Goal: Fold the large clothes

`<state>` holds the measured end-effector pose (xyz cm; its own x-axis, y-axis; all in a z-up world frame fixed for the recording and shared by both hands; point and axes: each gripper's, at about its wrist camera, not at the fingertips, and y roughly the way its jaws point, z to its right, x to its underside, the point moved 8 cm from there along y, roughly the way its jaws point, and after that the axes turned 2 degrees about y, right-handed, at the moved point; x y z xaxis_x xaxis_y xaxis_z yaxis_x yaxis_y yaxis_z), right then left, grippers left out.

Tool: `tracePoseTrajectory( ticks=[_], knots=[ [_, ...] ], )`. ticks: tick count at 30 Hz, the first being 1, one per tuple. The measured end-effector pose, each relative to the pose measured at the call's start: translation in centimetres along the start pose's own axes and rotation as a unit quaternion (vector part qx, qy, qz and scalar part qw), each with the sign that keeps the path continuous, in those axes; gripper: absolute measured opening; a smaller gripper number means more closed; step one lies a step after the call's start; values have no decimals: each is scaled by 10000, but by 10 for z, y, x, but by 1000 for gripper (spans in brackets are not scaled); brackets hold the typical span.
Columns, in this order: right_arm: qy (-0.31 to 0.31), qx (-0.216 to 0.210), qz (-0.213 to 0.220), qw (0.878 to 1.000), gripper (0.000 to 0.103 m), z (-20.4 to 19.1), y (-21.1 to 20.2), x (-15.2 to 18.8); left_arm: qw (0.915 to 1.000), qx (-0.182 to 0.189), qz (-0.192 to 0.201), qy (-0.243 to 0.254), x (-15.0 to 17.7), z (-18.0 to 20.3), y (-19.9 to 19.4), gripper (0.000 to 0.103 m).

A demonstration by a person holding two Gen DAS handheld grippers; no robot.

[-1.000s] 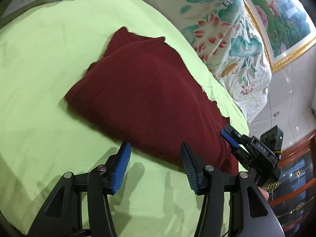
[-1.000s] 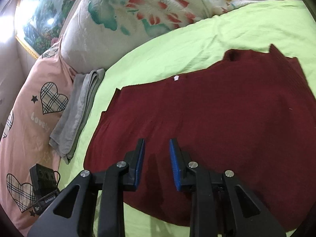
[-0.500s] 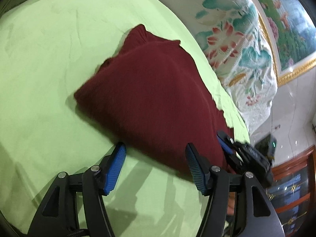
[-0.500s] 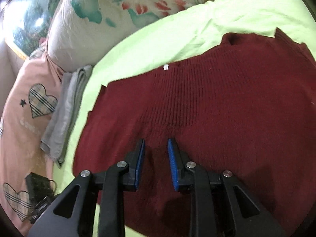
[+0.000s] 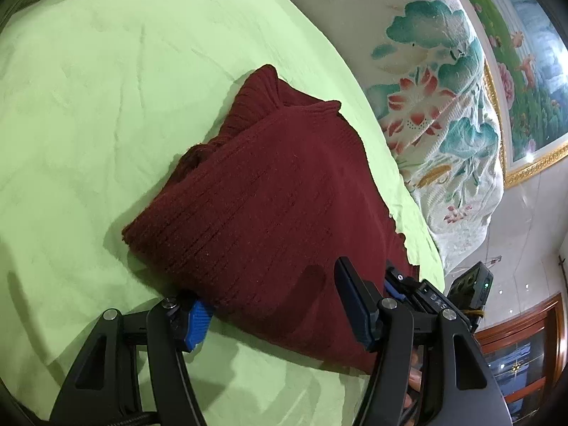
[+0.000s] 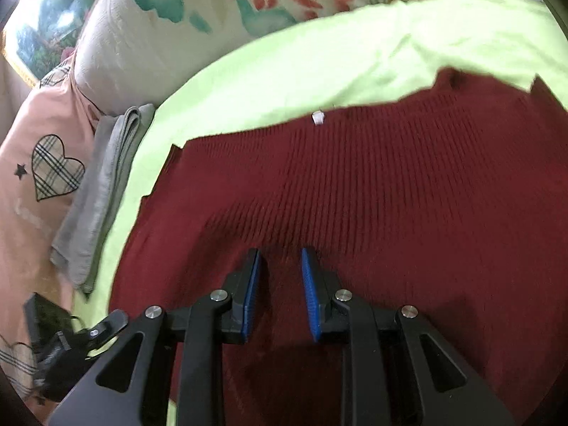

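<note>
Green-sheeted bed (image 5: 106, 71), floral pillow (image 5: 436, 88) (gilt-framed painting (image 5: 525, 53) behind).

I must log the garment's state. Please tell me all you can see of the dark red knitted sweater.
The dark red knitted sweater is ribbed, wool-like, folded and lies flat on the light green bedsheet. A small white tag sits at its far edge. The open left gripper straddles its near edge; the right gripper hovers above it, pinching nothing.

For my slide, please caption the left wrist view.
Open left gripper straddles the near edge of a maroon sweater on a green sheet.
</note>
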<state>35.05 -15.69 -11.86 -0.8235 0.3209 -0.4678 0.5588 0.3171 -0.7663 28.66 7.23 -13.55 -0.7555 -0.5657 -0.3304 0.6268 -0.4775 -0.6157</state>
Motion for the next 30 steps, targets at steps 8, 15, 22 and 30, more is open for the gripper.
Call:
tracePoseTrajectory(
  ticks=[8, 15, 22, 30],
  knots=[
    [-49, 29, 34, 10000, 23, 2, 0, 0, 9997, -104, 225, -13, -13, 3, 8, 54],
    [49, -107, 41, 9999, 23, 3, 0, 1, 9995, 9, 247, 181, -18, 29, 9, 10],
    [1496, -1694, -354, 9735, 28, 33, -21, -4, 9823, 579, 435, 1729, -3, 162, -5, 8],
    [2679, -2751, 598, 9214, 78, 111, -110, -18, 9375, 373, -560, 3414, 108, 243, 90, 8]
  ],
)
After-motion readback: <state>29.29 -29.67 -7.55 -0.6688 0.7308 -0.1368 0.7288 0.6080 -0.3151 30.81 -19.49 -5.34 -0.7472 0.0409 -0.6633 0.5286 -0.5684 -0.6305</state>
